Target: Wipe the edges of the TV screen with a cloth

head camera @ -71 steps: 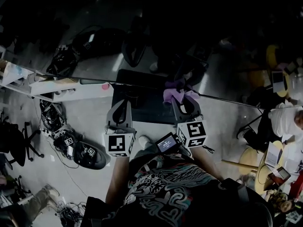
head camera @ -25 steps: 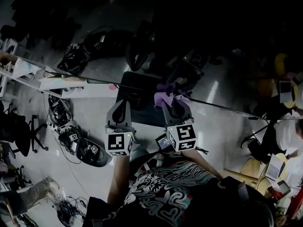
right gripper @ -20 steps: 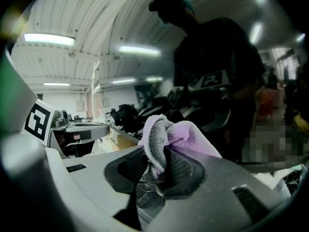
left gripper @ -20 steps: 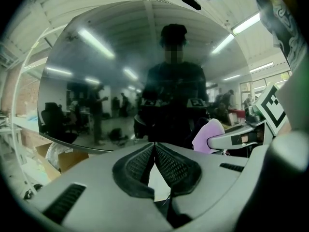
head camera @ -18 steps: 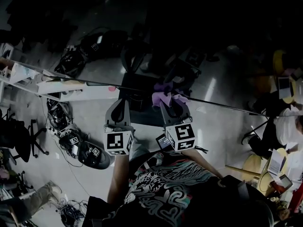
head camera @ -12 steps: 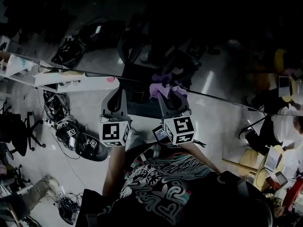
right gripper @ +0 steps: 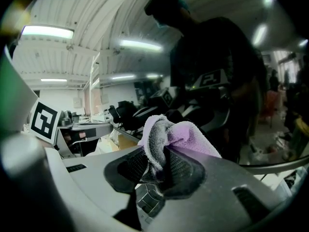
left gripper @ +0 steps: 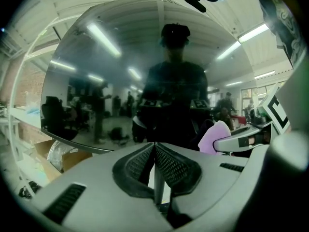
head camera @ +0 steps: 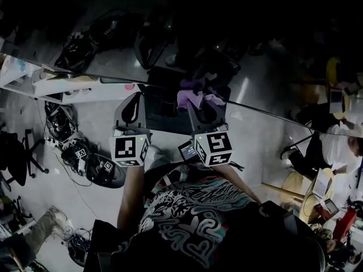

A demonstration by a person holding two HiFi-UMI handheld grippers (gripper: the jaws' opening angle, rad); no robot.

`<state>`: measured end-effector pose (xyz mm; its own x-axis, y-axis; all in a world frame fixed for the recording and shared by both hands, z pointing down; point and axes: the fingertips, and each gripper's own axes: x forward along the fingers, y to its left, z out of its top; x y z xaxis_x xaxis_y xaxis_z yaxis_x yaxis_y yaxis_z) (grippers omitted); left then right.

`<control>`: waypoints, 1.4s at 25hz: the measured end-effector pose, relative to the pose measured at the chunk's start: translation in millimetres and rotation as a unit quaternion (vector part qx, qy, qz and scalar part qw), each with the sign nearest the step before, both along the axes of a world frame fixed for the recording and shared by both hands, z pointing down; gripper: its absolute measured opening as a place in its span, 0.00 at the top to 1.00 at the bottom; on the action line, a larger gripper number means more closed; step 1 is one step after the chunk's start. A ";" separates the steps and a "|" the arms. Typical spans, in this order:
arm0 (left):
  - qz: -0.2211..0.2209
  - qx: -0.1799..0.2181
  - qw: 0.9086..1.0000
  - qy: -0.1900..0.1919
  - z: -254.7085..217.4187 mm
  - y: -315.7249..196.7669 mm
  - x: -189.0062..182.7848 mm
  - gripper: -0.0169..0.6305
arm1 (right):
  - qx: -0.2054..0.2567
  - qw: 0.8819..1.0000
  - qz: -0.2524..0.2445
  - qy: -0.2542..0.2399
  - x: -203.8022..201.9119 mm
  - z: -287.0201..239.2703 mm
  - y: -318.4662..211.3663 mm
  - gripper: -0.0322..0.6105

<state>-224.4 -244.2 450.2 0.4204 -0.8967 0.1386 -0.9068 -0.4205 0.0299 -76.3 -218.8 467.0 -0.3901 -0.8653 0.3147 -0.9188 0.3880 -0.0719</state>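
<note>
Nearest the head camera is the person's patterned shirt (head camera: pixel 193 220), with both forearms reaching forward from it. Each forearm ends at a marker cube, and the two grippers stand side by side, close together.

The left gripper (head camera: pixel 131 111) has its jaws pressed together with nothing between them; its own view shows the ribbed pads (left gripper: pixel 166 164) meeting along one line. The right gripper (head camera: pixel 202 111) is clamped on a purple cloth (head camera: pixel 193 97). In the right gripper view the cloth (right gripper: pixel 179 137) bunches up out of the closed jaws, with grey folds on its left side and lilac on its right. In the left gripper view the same cloth (left gripper: pixel 215 135) shows as a pale lilac lump just to the right.

The cloth sits at the thin bright edge of the TV screen (head camera: pixel 266 61), which runs slantwise across the head view. Whether it touches the glass cannot be told. The left gripper's tip stands just beside that edge, to the cloth's left.

Beyond the edge, the dark glass mirrors the person, both marker cubes and ceiling lights. A white shelf (head camera: pixel 74 87) lies along the left.
</note>
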 end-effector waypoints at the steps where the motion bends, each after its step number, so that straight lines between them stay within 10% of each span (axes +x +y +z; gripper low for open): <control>1: 0.001 0.000 1.000 0.002 -0.3 0.3 -1.5 0.95 | 0.000 1.000 0.001 0.001 -1.6 -0.7 -0.3 0.76; 35: -0.001 0.000 1.000 0.005 -2.8 -7.7 -79.1 0.95 | 0.015 1.000 0.019 -0.001 -77.3 -1.5 -25.5 0.76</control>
<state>-303.5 -251.9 447.4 0.4196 -0.8979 0.1334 -0.9075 -0.4183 0.0390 -153.6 -244.4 465.5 -0.3566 -0.8889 0.2876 -0.9331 0.3541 -0.0627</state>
